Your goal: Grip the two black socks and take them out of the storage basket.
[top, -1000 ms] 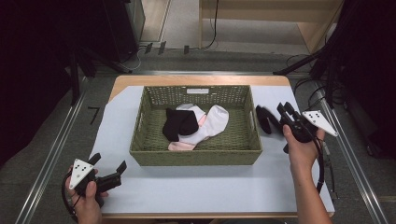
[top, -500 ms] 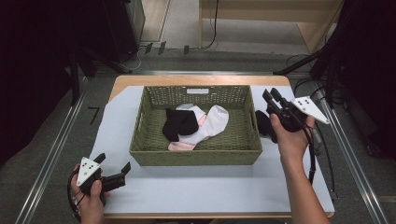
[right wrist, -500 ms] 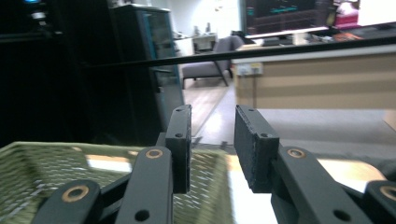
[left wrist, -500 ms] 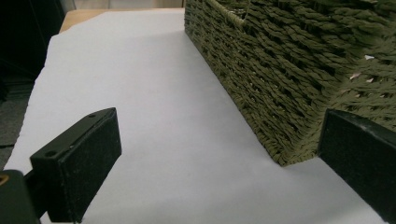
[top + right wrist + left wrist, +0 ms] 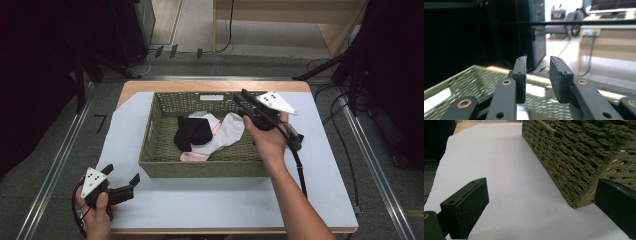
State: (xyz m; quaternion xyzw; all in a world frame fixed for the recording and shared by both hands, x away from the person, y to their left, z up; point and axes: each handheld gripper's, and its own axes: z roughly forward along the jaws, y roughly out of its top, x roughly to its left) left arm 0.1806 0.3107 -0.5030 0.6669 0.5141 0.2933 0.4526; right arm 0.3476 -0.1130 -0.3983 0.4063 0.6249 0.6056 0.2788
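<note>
My right hand-held gripper [image 5: 243, 100] hovers above the 2 o'clock corner of the woven basket [image 5: 155, 150], jaws slightly apart, empty. My left hand-held gripper [image 5: 121, 178] rests on the surface [image 5: 210, 205] at 7 o'clock, jaws wide apart. Black sock [image 5: 192, 132] and white sock [image 5: 227, 132] lie inside the basket.

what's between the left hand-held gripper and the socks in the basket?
In the high view, bare white table cover, then the near wall of the basket, separates the left hand-held gripper from the socks.
</note>
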